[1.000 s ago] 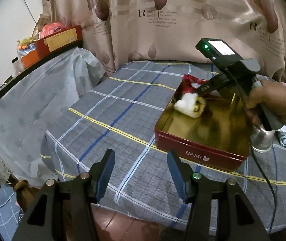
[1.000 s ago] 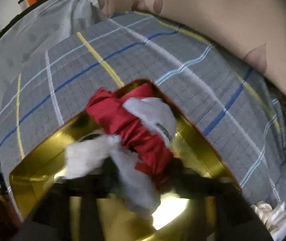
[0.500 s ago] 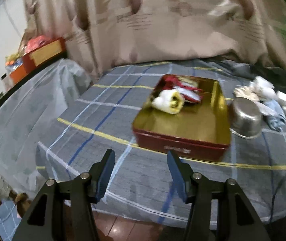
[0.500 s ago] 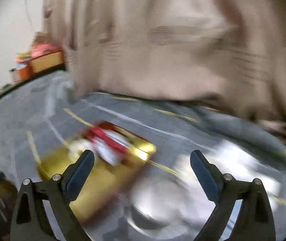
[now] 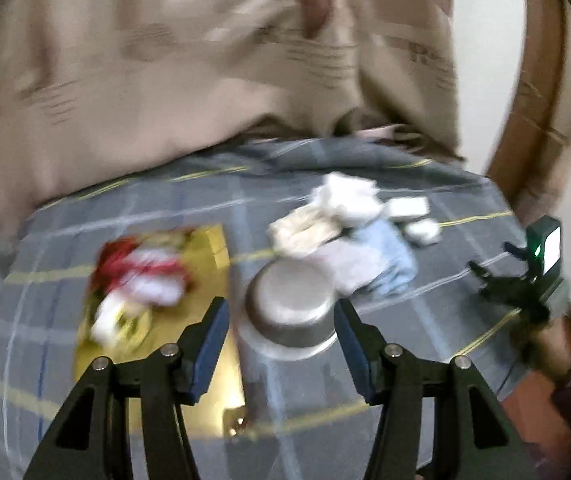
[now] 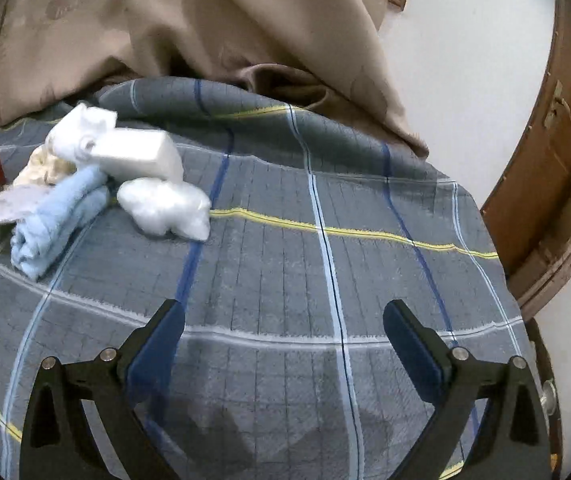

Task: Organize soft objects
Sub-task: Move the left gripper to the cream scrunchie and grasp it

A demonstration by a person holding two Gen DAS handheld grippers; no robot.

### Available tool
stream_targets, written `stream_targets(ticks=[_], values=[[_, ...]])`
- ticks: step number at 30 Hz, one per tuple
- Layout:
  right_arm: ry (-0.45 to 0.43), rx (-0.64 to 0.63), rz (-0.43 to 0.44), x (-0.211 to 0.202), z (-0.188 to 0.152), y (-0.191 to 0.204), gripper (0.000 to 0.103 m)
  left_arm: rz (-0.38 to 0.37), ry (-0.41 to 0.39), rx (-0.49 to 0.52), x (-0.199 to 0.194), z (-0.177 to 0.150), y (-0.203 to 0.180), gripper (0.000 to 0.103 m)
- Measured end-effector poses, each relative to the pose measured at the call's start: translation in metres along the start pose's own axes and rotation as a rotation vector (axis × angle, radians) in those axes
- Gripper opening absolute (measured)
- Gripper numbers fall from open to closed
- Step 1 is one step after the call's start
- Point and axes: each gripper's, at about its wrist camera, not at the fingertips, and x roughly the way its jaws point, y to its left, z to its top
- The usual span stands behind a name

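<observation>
A gold-lined red tin (image 5: 209, 256) lies at the left of the plaid table, with red and white soft items (image 5: 141, 280) inside. A pile of soft things lies beyond it: a light blue towel (image 6: 55, 220), a white block (image 6: 137, 154), a white fluffy wad (image 6: 165, 206) and cream cloth (image 6: 43, 168). The pile shows in the left wrist view (image 5: 345, 220) too. My left gripper (image 5: 281, 340) is open and empty, above the tin and the steel bowl. My right gripper (image 6: 283, 344) is open and empty over bare cloth, right of the pile; it also shows at the right of the left wrist view (image 5: 525, 280).
A steel bowl (image 5: 289, 308) stands upside down between the tin and the pile. A beige curtain (image 6: 205, 40) hangs behind the table. A wooden door frame (image 6: 557, 160) and white wall are at the right, past the table's edge.
My right gripper has let go of the red and white items in the tin, opened and swung right. My left gripper has turned right, toward the bowl and pile.
</observation>
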Motion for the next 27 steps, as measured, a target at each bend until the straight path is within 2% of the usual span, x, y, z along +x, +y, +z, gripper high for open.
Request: stream_targets(ticks=[2,4,5,7,9,11,16,18,20,24,27], values=[[-0.043,0.002,0.016,-0.005,0.002,-0.001,0.099,-0.048,0.036,0.077,0.024,0.03,-0.007,0.055],[-0.043,-0.018,0.002,-0.003,0.004,0.008,0.099,-0.072,0.09,0.169,0.055,0.056,-0.013,0.055],[-0.045,-0.023,0.005,-0.003,0.005,0.008,0.099,-0.064,0.104,0.187,0.068,0.066,-0.013,0.055],[-0.057,-0.007,0.019,-0.008,0.005,0.007,0.099,-0.12,0.166,0.214,0.101,0.085,-0.01,0.055],[-0.067,0.035,0.039,-0.01,0.004,-0.002,0.1,-0.135,0.198,0.24,0.125,0.096,-0.01,0.055],[-0.075,0.075,0.059,-0.013,0.001,-0.01,0.1,-0.158,0.244,0.305,0.149,0.102,-0.012,0.055],[-0.084,0.084,0.074,-0.013,0.0,-0.011,0.1,-0.105,0.344,0.406,0.193,0.096,-0.008,0.055],[-0.086,0.078,0.082,-0.014,0.0,-0.01,0.1,-0.102,0.384,0.416,0.206,0.094,-0.001,0.055],[-0.081,0.085,0.087,-0.012,0.0,-0.012,0.1,-0.158,0.42,0.399,0.214,0.093,0.004,0.055],[-0.075,0.089,0.091,-0.011,0.0,-0.012,0.1,-0.174,0.414,0.419,0.227,0.095,0.004,0.055],[-0.069,0.085,0.095,-0.009,0.001,-0.011,0.1,-0.18,0.456,0.426,0.244,0.092,0.006,0.055]])
